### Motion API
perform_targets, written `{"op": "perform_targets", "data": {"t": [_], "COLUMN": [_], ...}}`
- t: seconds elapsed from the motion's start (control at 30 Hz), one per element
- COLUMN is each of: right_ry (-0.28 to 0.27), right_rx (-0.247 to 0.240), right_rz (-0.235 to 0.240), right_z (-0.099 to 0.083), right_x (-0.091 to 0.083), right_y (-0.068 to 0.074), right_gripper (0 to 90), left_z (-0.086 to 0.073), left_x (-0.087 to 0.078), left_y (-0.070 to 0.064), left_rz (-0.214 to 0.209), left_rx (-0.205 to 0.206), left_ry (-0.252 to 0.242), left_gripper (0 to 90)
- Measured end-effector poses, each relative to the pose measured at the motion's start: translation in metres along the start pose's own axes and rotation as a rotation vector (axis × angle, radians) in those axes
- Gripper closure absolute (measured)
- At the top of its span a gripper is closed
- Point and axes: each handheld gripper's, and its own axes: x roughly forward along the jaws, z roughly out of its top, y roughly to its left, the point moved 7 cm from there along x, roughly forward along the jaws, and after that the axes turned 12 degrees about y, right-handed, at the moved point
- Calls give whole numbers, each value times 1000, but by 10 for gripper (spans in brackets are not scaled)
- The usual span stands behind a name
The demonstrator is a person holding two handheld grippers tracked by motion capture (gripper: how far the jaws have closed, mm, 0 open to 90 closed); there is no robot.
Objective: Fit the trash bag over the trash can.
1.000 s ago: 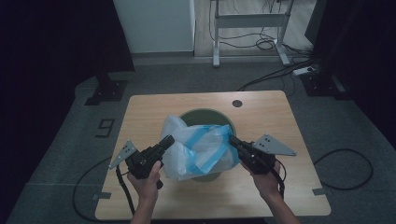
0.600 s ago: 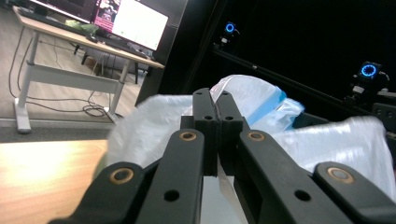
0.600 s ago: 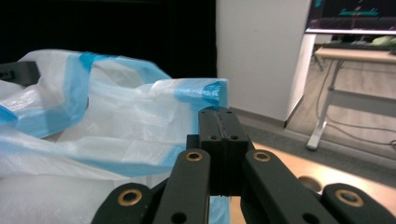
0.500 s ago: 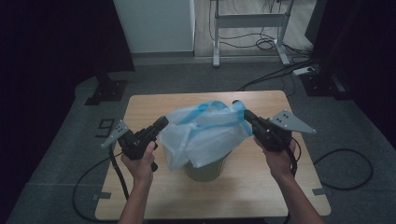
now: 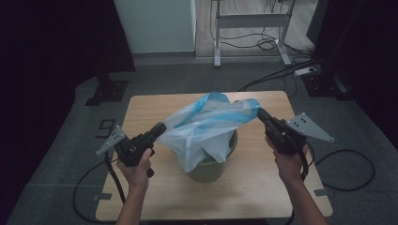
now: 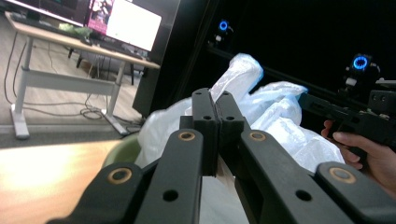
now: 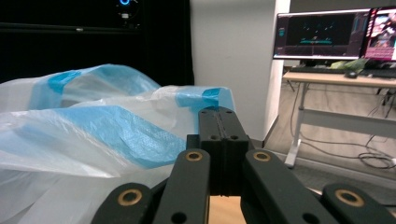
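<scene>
1. The left hand-held gripper (image 5: 158, 130) has its jaws pressed together on the left edge of the plastic bag (image 5: 206, 129); in the left gripper view its two black jaws meet with no gap, the white film bunched just beyond them.
2. The right hand-held gripper (image 5: 260, 112) is likewise clamped tight on the bag's right edge, at the blue band; in the right gripper view the jaws meet flat against each other with the blue-and-white film beside them.
3. The plastic bag is white and translucent with a blue rim band. It is stretched between the two grippers above the middle of the tabletop (image 5: 155, 199), its mouth pulled wide and its lower part hanging down into the bin (image 5: 211, 168).
4. The bin is a green round container standing near the centre of the tabletop, slightly toward the near edge; the bag covers most of its opening.
5. The person's left hand (image 5: 136, 164) and right hand (image 5: 287, 161) hold the grippers on either side of the bin, well apart.
</scene>
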Motion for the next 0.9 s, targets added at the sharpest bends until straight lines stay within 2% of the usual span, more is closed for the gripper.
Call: {"op": "perform_targets", "data": {"t": [0.03,0.07,0.1,0.17,0.27,0.33,0.43,0.57,0.6,0.63,0.7,0.73,0.77,0.8,0.9], "right_ry": [0,8,12,32,48,50,59,69,91,91,119,138,138,158,187], "right_rx": [0,11,29,55,94,102,90,87,82,82,81,95,95,104,102], "right_rz": [0,13,21,35,66,77,92,109,121,121,131,141,141,149,151], "right_z": [0,-16,-24,-43,-63,-67,-80,-90,-99,-99,-110,-119,-119,-129,-139], "right_x": [0,-4,-5,-6,-9,-11,-19,-25,-26,-26,-26,-26,-26,-26,-23], "right_y": [0,3,4,7,13,15,24,31,34,34,36,37,37,38,40], "right_gripper": [895,894,894,895,894,894,894,894,894,894,894,894,894,894,894], "left_z": [-5,-11,-21,-30,-37,-42,-55,-65,-70,-70,-74,-76,-78,-80,-88], "left_x": [-1,-3,-6,-8,-12,-16,-24,-26,-27,-27,-29,-29,-30,-30,-30], "left_y": [0,1,1,1,1,-1,-5,-4,-1,-1,1,1,2,2,2], "left_rz": [0,0,-9,-16,-26,-41,-62,-67,-70,-70,-71,-71,-72,-71,-75], "left_rx": [-1,-4,-15,-19,-26,-32,-38,-48,-60,-60,-67,-69,-70,-71,-73], "left_ry": [7,11,16,29,32,28,35,46,50,50,55,56,60,66,84], "left_gripper": [889,890,891,892,892,891,889,885,885,885,884,884,884,883,883]}}
